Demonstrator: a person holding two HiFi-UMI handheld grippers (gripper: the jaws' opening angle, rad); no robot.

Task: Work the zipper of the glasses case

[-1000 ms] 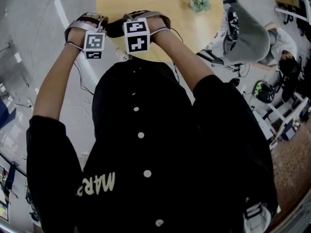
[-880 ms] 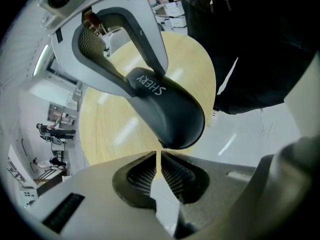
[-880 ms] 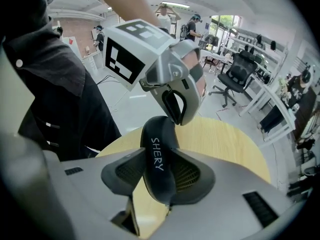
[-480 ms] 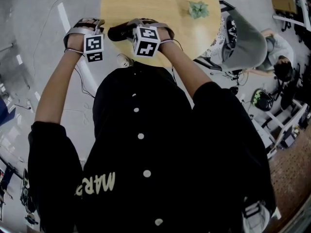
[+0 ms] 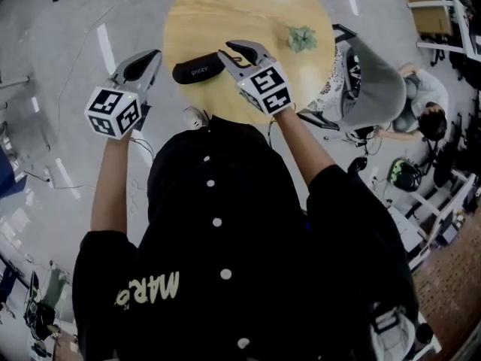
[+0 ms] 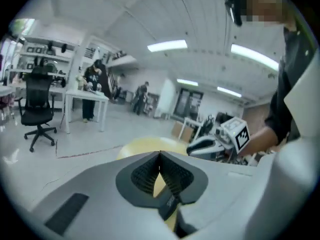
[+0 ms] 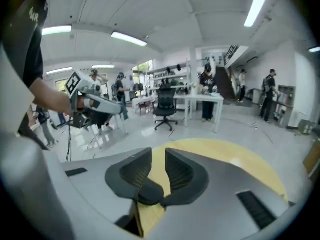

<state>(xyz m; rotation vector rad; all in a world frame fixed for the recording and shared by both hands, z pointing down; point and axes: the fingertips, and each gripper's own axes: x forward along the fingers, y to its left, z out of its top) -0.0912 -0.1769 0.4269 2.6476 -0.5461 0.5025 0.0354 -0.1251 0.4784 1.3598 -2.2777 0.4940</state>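
Fingers (image 6: 145, 175) on left gripper (image 6: 159, 156) shut, empty; right gripper (image 7: 154, 156) half-apart, just been closing, empty. Glasses case (image 5: 198, 70) flat on table (image 5: 225, 13) between both, untouched, so probably resetting for a fresh grip.

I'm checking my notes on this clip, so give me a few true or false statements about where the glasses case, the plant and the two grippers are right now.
1. The glasses case lies on the round wooden table. True.
2. The left gripper is clamped on the case. False: its jaws are shut on nothing, apart from the case.
3. The right gripper has its jaws apart with nothing between them. True; they have just been closing.
4. The small green plant stands between the case and the left gripper. False: it stands on the table on the right gripper's other side, away from the case.
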